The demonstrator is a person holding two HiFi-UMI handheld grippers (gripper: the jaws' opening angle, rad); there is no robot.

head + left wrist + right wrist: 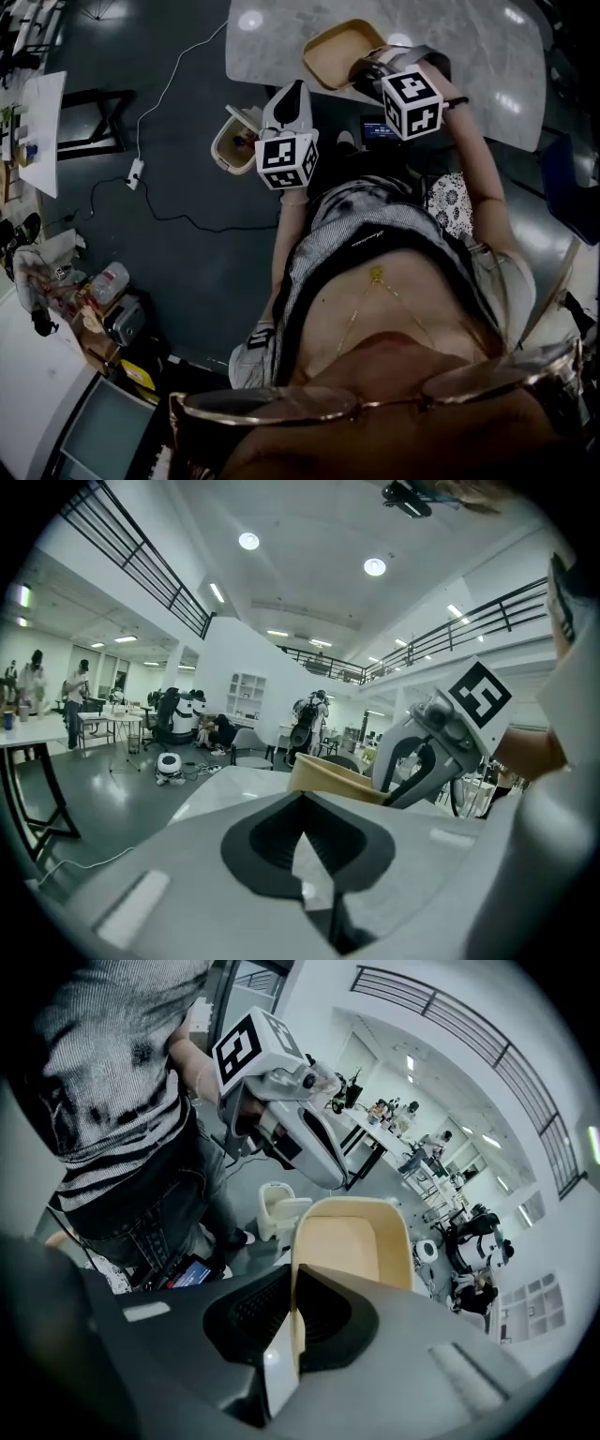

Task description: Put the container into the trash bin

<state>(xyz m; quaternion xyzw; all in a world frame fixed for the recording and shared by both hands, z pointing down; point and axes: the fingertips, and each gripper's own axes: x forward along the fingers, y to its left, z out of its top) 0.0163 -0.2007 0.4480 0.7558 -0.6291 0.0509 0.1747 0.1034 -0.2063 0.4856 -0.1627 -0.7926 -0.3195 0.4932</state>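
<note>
Progress: pick-up looks done, drop not yet made.

- Right gripper [292, 1274]: jaws clamped on the near wall of the tan, shallow, round-cornered container [352, 1251]. One pad is inside the wall and one outside, and the open side faces the camera.
- Head view: the container [337, 47] sits at 12 o'clock, over the near edge of the pale marble counter [469, 56], with the right gripper [361, 67] on its 4 o'clock side. I cannot tell whether it is lifted or resting on the slab.
- Left gripper [302, 799]: jaws together with nothing between them. It is idle and pointed across the counter at the container [328, 778].
- In the head view the left gripper [296, 89] hangs off the counter's edge, between the container and the bin.
- The beige plastic trash bin [232, 145] stands on the dark floor [187, 234], at about 8 o'clock from the container and well apart from it. It is partly covered by the left gripper.
- The right gripper view shows the trash bin [281, 1208] down past the container's 10 o'clock corner. Its lid seems raised, but I can't confirm the mouth is clear.

Left to do, as I judge it:
- Carry the container off the counter toward 8 o'clock.
- Bring it over the bin and let go.
- The left gripper may need to shift aside, since it sits near that path.
</note>
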